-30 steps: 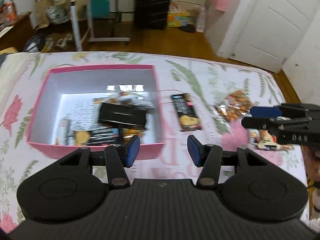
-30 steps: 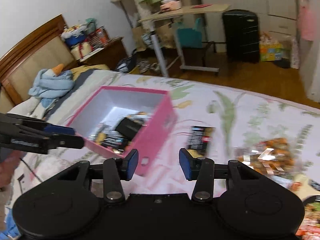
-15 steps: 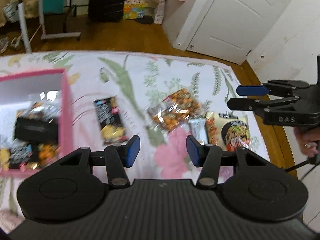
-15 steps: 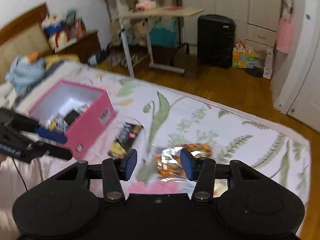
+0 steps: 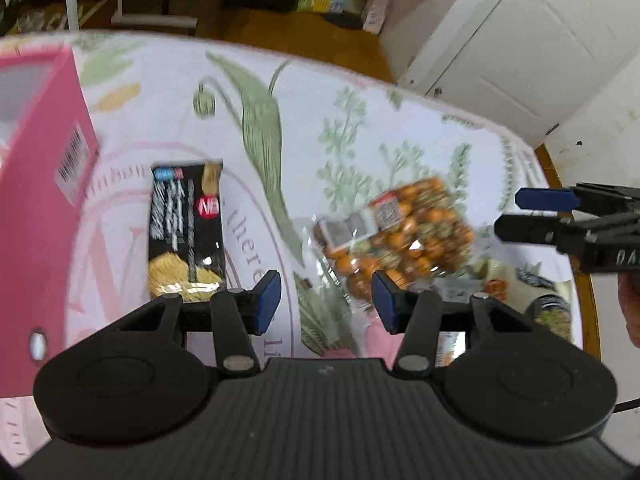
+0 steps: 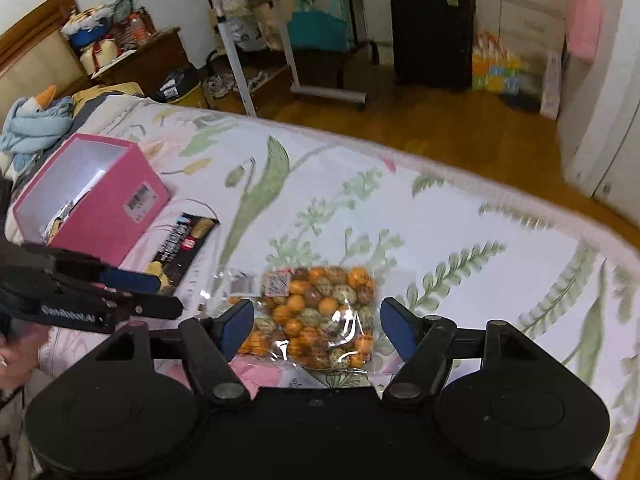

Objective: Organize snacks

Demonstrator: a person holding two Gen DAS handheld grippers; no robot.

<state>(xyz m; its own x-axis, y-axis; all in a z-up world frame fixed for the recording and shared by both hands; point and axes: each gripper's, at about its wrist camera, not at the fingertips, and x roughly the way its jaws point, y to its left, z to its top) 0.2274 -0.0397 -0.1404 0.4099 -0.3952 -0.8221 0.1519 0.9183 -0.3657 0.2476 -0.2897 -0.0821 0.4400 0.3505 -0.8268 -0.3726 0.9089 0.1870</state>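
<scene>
Floral bedspread — right tongs opening above the nut bag, left tongs part-open, empty.

Flat packet lies between box and nut bag.

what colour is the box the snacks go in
Pink outside, pale grey-white inside; the box shows best in the right wrist view.

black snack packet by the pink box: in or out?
Out. The black snack packet lies flat on the floral bedspread, just beside the pink box's barcode wall, not inside it. Neither gripper touches it.
</scene>
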